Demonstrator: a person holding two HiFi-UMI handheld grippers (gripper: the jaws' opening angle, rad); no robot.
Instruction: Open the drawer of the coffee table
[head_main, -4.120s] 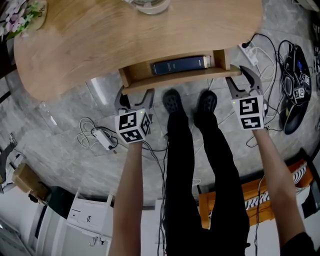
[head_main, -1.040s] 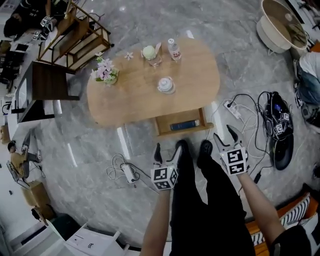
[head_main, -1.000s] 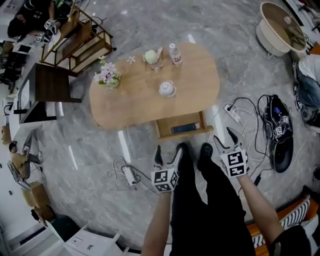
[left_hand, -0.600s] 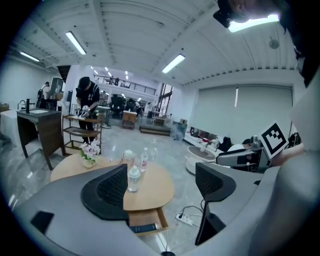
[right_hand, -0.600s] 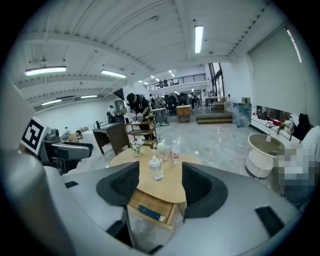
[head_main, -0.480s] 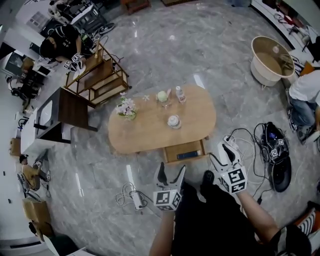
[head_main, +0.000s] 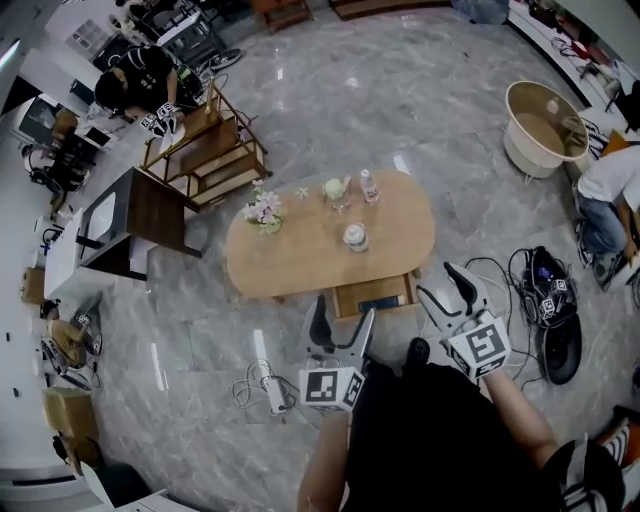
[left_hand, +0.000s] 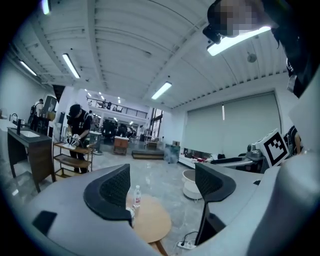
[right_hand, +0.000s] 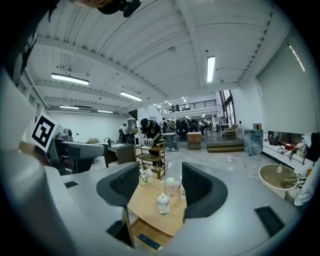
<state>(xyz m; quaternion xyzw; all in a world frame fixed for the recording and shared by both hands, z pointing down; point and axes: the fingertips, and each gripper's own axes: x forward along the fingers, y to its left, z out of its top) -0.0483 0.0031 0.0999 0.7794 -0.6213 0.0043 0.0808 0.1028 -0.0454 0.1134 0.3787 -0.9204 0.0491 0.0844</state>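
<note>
Both grippers hang raised and well short of the coffee table. The left gripper has its jaws spread wide, nothing between them. In the left gripper view, the left gripper only frames distant floor, a water bottle and one end of the tabletop. The right gripper is released too. In the right gripper view, the right gripper holds nothing, and the table shows through its gap, far beyond the pads.

The drawer stands pulled out from the table's near side, under the top, between the 2 grippers in the head view. A dark book lies inside it. The right gripper view catches the same drawer low in frame, with the book flat in it.

On the tabletop there are flowers, a glass, the bottle, and 1 white lidded jar nearest the drawer. A power strip lies on the marble floor beside the left gripper. A black bag sits among cables at right.
</note>
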